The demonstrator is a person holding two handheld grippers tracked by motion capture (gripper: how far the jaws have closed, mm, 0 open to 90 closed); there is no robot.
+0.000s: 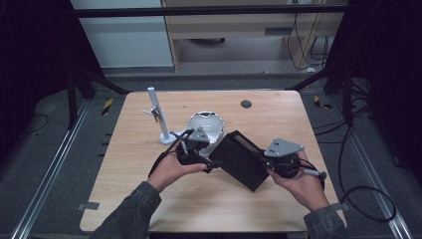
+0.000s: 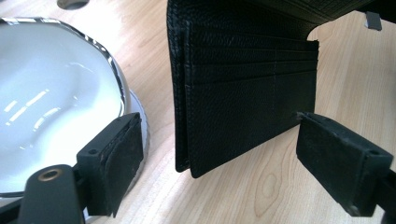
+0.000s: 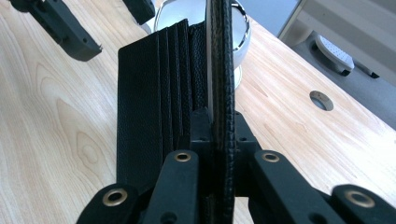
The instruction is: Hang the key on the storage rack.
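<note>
Light wood tabletop (image 1: 278, 119) w/ round cable hole (image 1: 246, 104), on grey carpet floor (image 1: 45, 149); pale wooden cabinet (image 1: 239, 25) behind, dark surroundings, metal floor rails (image 1: 50, 169).

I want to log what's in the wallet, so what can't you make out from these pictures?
- Wallet card slots: contents hidden; the left gripper view shows slot edges alone, top cut off.
- Right gripper: its pads are hidden behind the wallet flap they clamp.
- White stand: the small thing hanging on it is too small, high view.

The wallet (image 1: 242, 159) lies right of the bowl (image 1: 209, 125), with the stand (image 1: 158, 117) probably just left.
</note>
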